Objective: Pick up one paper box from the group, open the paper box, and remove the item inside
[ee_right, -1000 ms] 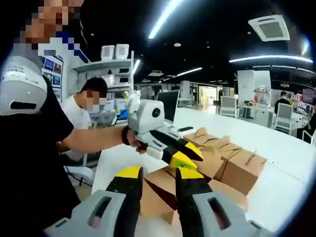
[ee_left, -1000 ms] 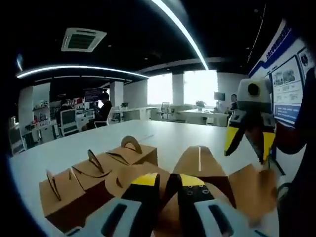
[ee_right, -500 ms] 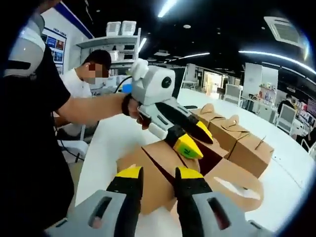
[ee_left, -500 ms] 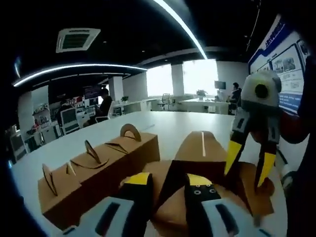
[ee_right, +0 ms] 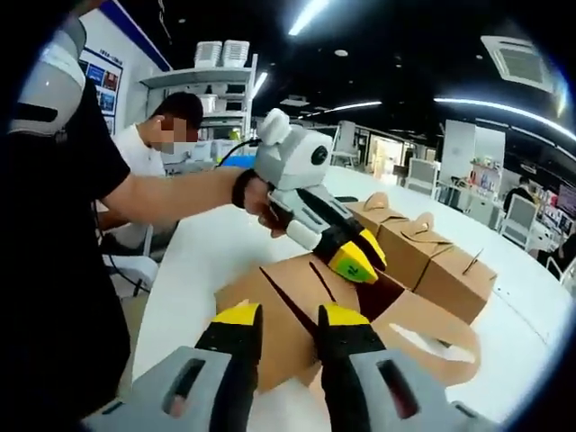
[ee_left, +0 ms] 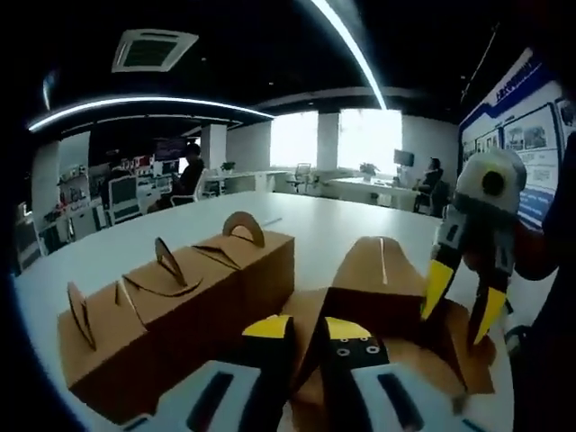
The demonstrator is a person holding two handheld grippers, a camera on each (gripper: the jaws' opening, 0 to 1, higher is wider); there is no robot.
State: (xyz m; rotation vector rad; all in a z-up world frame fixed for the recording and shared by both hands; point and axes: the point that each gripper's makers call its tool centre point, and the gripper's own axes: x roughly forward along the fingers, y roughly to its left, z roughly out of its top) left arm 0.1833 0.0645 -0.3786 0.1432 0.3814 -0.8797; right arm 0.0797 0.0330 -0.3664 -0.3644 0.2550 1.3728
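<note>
Change: since half a second ago the left gripper (ee_right: 355, 259) has slid a little further over the opened paper box (ee_right: 297, 315), its tips now above the dark opening; the right gripper (ee_left: 459, 301) has barely shifted.
Box: on the white bench (ee_right: 198, 270), just beside the group, top flaps splayed outward (the item inside is not visible).
Left fingers: clenched almost tip to tip; whether a flap edge is pinched between them I cannot tell.
Right fingers: parted and holding nothing, poised over the box's near flap (ee_left: 463, 346).
Risk: the light box may skid or tip if one gripper pushes a flap while nothing pins the body; a hard tug could tear the cardboard; reaching in blind could miss the item.
Count: one opened box; three closed boxes (ee_left: 180, 306) in a row, with arched handles; two grippers; one seated person (ee_right: 148, 193) behind the bench.
</note>
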